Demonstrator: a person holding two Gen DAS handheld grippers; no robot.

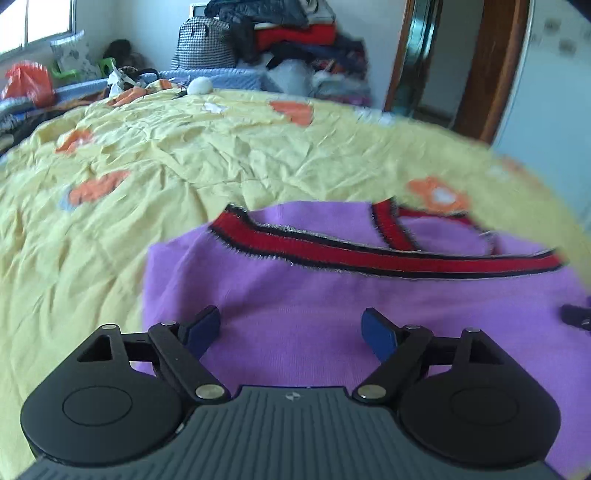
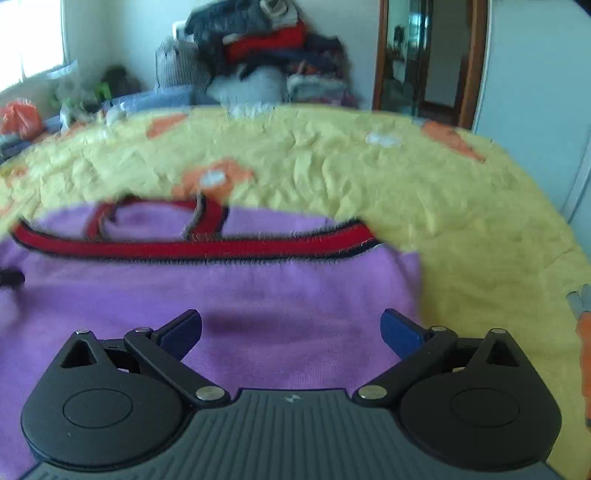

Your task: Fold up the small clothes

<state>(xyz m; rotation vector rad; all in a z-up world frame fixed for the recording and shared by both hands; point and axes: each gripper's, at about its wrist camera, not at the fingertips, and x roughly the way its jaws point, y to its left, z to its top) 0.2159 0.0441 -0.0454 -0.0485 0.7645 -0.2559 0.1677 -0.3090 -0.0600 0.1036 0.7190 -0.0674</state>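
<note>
A purple knitted garment lies spread flat on a bed covered by a crumpled yellow sheet printed with orange flowers. Red trim with dark edges runs across the far part of the garment, and a shorter red band branches off beyond it around what looks like the neck opening.

The left tongs hang over the near part of the garment, toward its left edge. Their blue fingers are spread wide apart and nothing lies between them; whether the tips touch the knit cannot be told. At the right rim of this view, above the garment, a dark blurred part shows, too small to identify.

The right tongs hang over the near part of the garment toward its right edge, likewise spread wide and gripping nothing. The yellow sheet shows bare just right of the garment.

Beyond the garment, past the far edge of the bed, a tall pile of clothes stands against the wall. A wooden door frame rises to the right of the pile, and an orange plastic bag sits far to the left.
</note>
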